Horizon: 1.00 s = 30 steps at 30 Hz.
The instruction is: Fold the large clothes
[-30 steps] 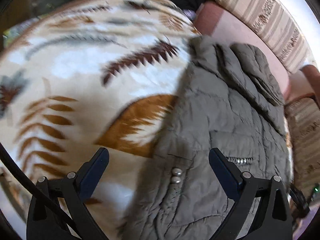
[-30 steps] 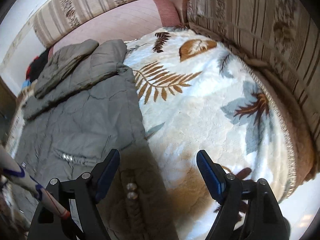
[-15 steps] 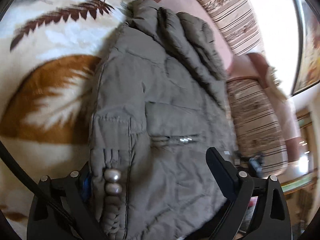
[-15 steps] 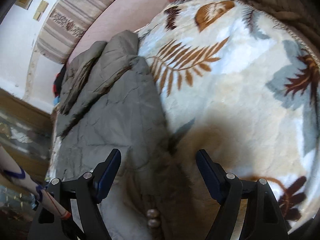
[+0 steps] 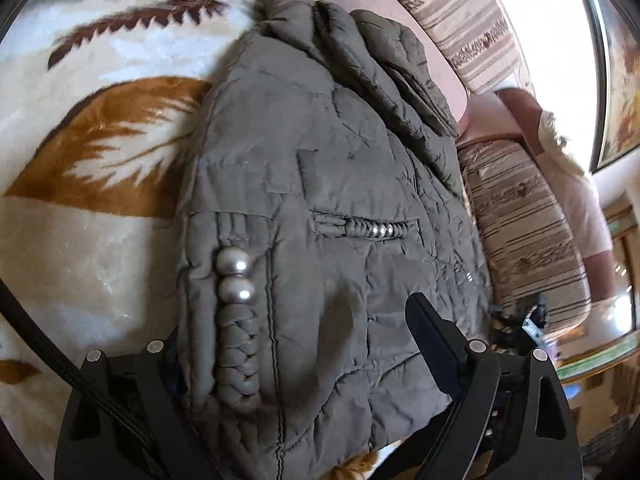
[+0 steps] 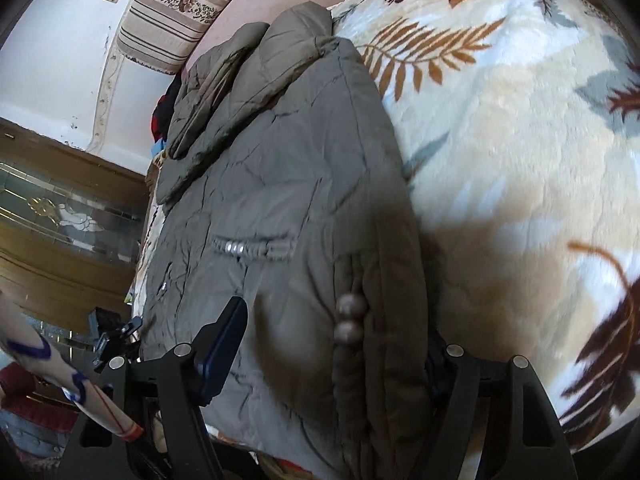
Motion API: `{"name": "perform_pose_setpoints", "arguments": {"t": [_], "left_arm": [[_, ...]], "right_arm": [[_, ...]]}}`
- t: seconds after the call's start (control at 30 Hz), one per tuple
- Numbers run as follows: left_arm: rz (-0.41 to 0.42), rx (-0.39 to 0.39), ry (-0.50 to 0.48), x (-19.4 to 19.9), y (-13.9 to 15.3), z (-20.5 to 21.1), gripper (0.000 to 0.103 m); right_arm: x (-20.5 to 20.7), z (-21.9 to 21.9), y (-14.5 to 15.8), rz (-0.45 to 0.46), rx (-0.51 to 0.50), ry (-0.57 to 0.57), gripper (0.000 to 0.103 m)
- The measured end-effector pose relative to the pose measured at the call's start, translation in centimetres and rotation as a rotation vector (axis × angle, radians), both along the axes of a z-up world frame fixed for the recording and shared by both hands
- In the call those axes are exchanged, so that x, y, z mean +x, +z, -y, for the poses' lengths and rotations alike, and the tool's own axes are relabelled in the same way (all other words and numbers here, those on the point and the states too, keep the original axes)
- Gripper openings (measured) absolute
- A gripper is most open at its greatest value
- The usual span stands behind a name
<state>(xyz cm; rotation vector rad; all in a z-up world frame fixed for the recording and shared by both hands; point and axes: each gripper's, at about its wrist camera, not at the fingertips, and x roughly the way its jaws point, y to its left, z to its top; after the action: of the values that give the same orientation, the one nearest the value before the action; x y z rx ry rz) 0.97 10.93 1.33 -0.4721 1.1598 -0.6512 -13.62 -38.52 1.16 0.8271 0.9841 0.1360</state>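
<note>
Two hand-held grippers straddle the near hem of an olive-grey quilted puffer jacket (image 5: 320, 184) lying on a cream plush blanket with brown and orange leaf prints (image 5: 92, 184).

The left gripper (image 5: 296, 344) has wide jaws that have just been closing; the jacket's hem lies between them, with the braided trim and its two silver beads (image 5: 235, 276) just inside the hidden left finger, while the black right finger (image 5: 434, 340) rests over the fabric; no squeeze shows, so the jaws read as released. The right gripper (image 6: 332, 356) likewise has broad jaws that have just been closing around the same hem, the beads between them, its blue-padded finger (image 6: 224, 352) against the jacket and its other finger hidden behind the edge; unclenched too. Beyond the jacket's folded hood is a striped beige sofa cushion (image 5: 468, 20).
</note>
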Motion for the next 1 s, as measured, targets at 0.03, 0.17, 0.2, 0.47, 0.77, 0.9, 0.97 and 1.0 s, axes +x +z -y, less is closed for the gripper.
{"name": "perform_pose_setpoints", "arguments": {"t": [0.03,0.17,0.2,0.47,0.77,0.9,0.97,1.0], "left_arm": [[0.005,0.003,-0.011,-0.2,0.0,0.3,0.089],[0.037,-0.020,-0.079,-1.6,0.4,1.4,0.088],[0.042,-0.027,-0.092,-1.9,0.5,1.5,0.086],[0.030,0.016,-0.075,-2.0,-0.4,2.7,0.085],[0.052,0.137,0.007,-3.2,0.4,4.7,0.067],[0.013,0.244,0.067,-3.0,1.0,4.1,0.029],[0.028,0.229,0.082,-3.3,2.3,3.5,0.023],[0.045,0.224,0.087,-3.5,3.2,3.3,0.022]], "right_arm": [[-0.2,-0.1,0.0,0.000,0.008,0.004,0.078],[-1.2,-1.1,0.1,0.015,0.044,0.039,0.075],[-1.4,-1.3,0.1,0.021,0.049,0.045,0.072],[-1.8,-2.2,-1.7,0.006,0.107,0.053,0.067],[-2.9,-3.9,-1.7,0.016,0.069,0.037,0.055],[-2.8,-4.6,-0.8,0.001,0.015,0.026,0.034],[-2.8,-4.7,0.5,0.020,-0.005,0.030,0.029],[-2.9,-4.8,1.2,0.036,-0.017,0.036,0.026]]}}
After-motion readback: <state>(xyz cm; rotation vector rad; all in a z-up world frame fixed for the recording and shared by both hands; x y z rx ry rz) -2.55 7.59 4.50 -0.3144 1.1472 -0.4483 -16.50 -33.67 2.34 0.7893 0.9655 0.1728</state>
